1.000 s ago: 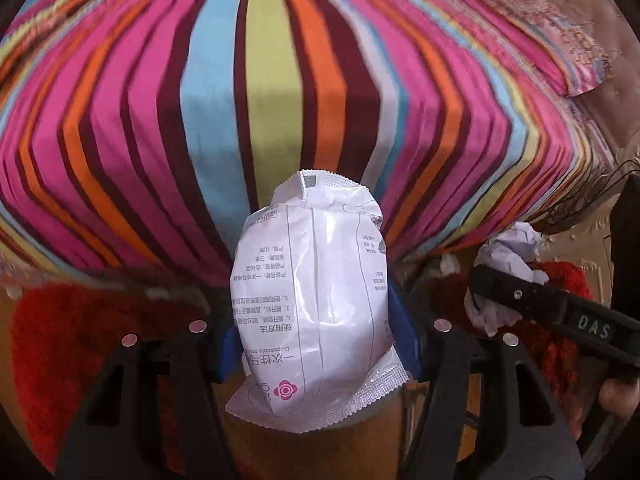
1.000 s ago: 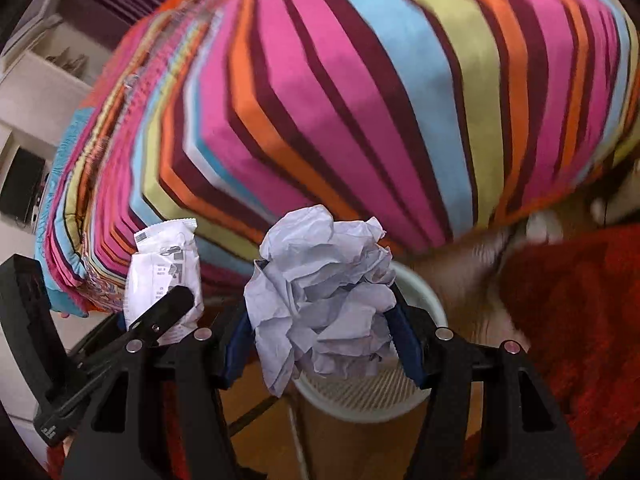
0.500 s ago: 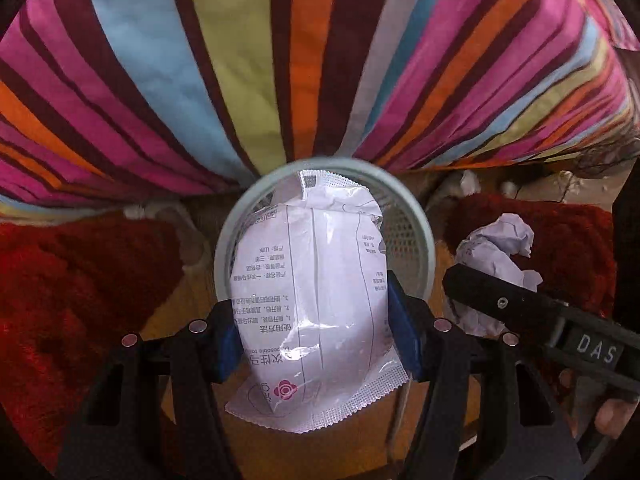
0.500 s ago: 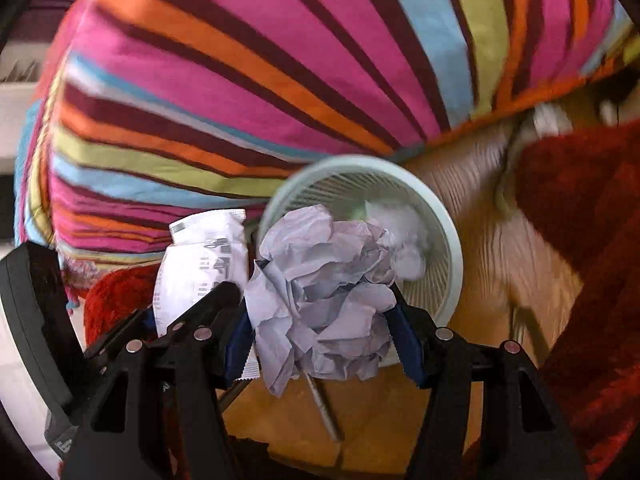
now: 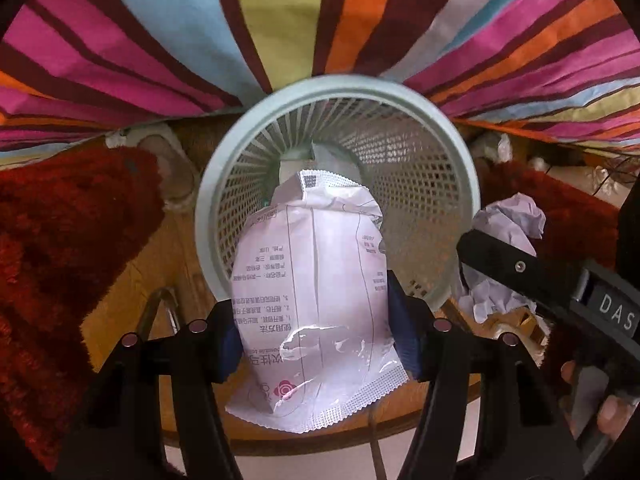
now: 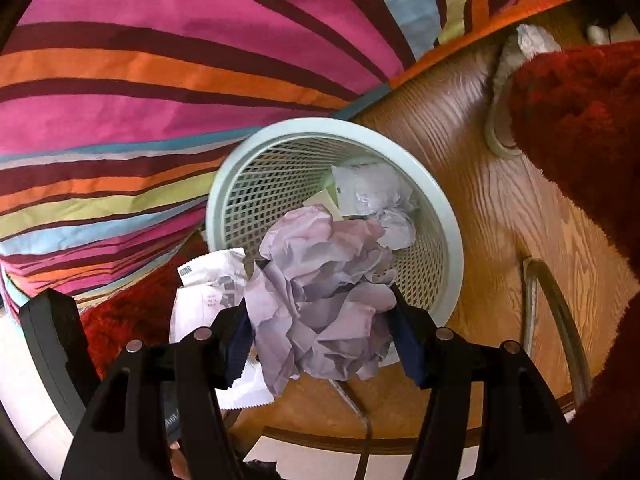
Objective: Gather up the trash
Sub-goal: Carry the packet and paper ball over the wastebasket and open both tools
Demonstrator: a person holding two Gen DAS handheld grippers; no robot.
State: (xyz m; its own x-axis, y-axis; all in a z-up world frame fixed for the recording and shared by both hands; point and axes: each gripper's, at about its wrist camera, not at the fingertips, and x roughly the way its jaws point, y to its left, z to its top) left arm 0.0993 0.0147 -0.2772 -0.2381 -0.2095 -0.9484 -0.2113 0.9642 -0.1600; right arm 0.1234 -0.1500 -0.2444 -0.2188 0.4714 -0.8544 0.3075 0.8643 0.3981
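My left gripper (image 5: 316, 332) is shut on a white printed plastic wrapper (image 5: 312, 300), held upright over the near rim of a pale green mesh wastebasket (image 5: 224, 184). My right gripper (image 6: 322, 334) is shut on a crumpled ball of pale paper (image 6: 320, 300), just above the near side of the same wastebasket (image 6: 440, 208). Inside the basket lie other crumpled papers (image 6: 372, 196). The right gripper with its paper ball (image 5: 508, 224) shows at the right of the left wrist view. The wrapper (image 6: 208, 292) shows at the left of the right wrist view.
A bed with a bright striped cover (image 5: 160, 40) stands right behind the basket. The basket sits on a round wooden surface (image 6: 480, 200) with a metal loop (image 6: 560, 312). Red shaggy rugs (image 5: 60, 240) lie on both sides. A person's fingers (image 5: 608, 404) hold the right gripper.
Both grippers have come down and tipped downward, so the view left the bed and the wastebasket now fills the middle. Both still grip their trash.
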